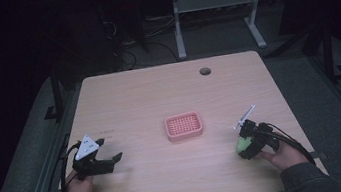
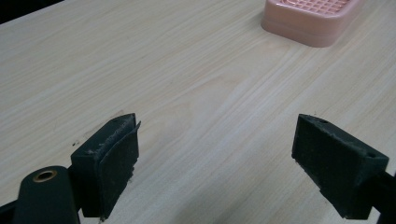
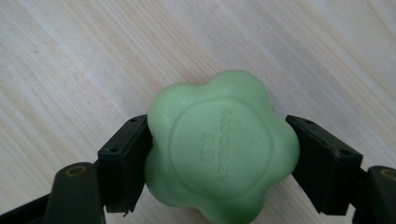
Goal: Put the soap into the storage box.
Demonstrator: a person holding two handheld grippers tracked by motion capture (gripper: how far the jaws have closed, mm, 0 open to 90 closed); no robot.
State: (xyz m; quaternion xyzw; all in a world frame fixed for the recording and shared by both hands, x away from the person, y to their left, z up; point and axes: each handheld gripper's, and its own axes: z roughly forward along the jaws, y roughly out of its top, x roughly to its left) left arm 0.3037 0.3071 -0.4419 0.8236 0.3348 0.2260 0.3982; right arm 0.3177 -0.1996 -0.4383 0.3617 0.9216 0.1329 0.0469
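A pale green, flower-shaped soap bar [image 3: 222, 149] is clamped between the two black jaws of my right gripper [image 3: 219, 158], just above the wooden table. From above, that gripper [image 1: 245, 142] and the green soap [image 1: 242, 143] sit at the table's right front. A pink slotted soap dish [image 1: 184, 126] rests at the table's middle, and its corner [image 2: 310, 21] shows at the top right of the left gripper view. My left gripper [image 2: 217, 158] stands open over bare wood at the left front [image 1: 97, 159], nothing between its jaws.
The light wooden table [image 1: 158, 92] has a round cable hole [image 1: 205, 71] near its far edge. Beyond it a dark floor holds a white desk frame [image 1: 217, 13] and cables. A person's hands and dark sleeves come in at the bottom corners.
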